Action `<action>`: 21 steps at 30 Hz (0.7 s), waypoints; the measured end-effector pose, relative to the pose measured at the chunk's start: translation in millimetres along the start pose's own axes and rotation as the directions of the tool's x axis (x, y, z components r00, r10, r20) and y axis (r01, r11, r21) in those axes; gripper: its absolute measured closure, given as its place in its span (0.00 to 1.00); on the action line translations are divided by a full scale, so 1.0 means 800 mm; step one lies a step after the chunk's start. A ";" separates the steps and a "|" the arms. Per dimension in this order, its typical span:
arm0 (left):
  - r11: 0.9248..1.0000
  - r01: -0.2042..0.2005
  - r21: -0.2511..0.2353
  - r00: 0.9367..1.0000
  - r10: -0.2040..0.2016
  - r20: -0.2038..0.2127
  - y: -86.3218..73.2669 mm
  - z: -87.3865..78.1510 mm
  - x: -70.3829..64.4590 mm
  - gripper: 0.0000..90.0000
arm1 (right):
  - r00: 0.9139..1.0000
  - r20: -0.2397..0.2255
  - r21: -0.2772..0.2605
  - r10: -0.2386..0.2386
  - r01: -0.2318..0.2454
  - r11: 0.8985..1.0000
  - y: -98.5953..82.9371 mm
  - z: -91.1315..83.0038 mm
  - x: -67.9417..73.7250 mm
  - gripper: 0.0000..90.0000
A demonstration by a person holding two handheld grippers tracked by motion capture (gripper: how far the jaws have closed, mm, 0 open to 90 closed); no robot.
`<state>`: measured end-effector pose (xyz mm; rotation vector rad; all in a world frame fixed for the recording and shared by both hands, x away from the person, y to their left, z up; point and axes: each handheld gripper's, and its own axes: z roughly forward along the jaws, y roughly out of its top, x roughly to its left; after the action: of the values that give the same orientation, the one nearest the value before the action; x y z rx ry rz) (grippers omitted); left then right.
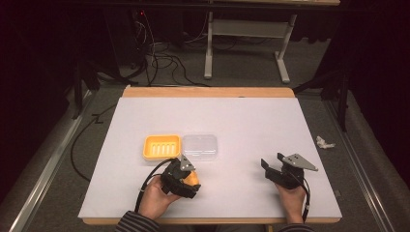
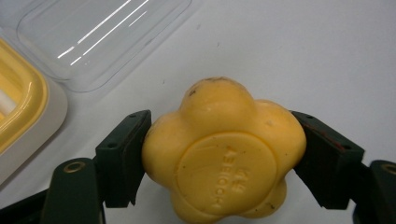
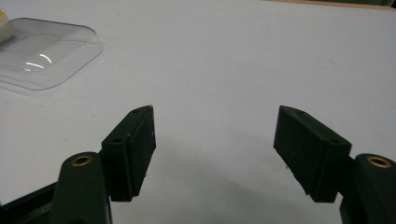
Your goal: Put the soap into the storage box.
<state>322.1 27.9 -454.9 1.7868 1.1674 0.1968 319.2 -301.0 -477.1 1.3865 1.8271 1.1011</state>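
Note:
A yellow flower-shaped soap bar [image 2: 224,154] with a round stamped face sits between both jaws of my left gripper [image 2: 222,154], which is shut on it. From above, that soap bar [image 1: 193,179] peeks out under the left gripper [image 1: 186,181] near the table's front left. Just beyond lie a yellow soap dish [image 1: 162,146] and its clear lid [image 1: 199,146], side by side. The dish edge [image 2: 21,112] and clear lid [image 2: 93,37] appear at the upper left of the left gripper view. My right gripper [image 3: 215,149] stands open over bare white table, also seen at front right [image 1: 273,166].
The white table cover [image 1: 241,121] spreads wide behind and between the grippers. The clear lid [image 3: 42,51] lies far left of the right gripper. Cables and a desk frame [image 1: 241,43] stand on the floor beyond the table. A crumpled white scrap [image 1: 324,142] lies off the right edge.

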 end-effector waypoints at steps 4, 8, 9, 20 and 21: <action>1.000 -0.002 -0.007 1.000 0.002 -0.006 0.002 -0.004 0.002 0.29 | 1.000 0.001 0.000 -0.002 0.002 1.000 0.000 0.000 0.000 0.34; 1.000 0.002 -0.018 1.000 -0.003 -0.009 0.004 -0.009 0.005 0.29 | 1.000 0.002 0.000 -0.005 0.005 1.000 0.000 0.000 0.000 0.34; 1.000 0.004 -0.020 1.000 -0.005 -0.011 0.004 -0.010 0.006 0.29 | 1.000 0.003 0.000 -0.004 0.004 1.000 0.000 0.000 0.000 0.34; 0.999 0.018 -0.037 0.999 -0.019 -0.029 0.007 -0.017 0.016 0.29 | 1.000 0.003 0.000 -0.004 0.004 1.000 0.000 0.000 0.000 0.34; 0.999 0.019 -0.040 0.999 -0.021 -0.030 0.007 -0.018 0.017 0.29 | 1.000 0.003 0.000 -0.004 0.004 1.000 0.000 0.000 0.000 0.33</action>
<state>324.6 46.5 -447.3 1.7426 1.1947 0.2341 319.4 -300.6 -477.1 1.3831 1.8267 1.0965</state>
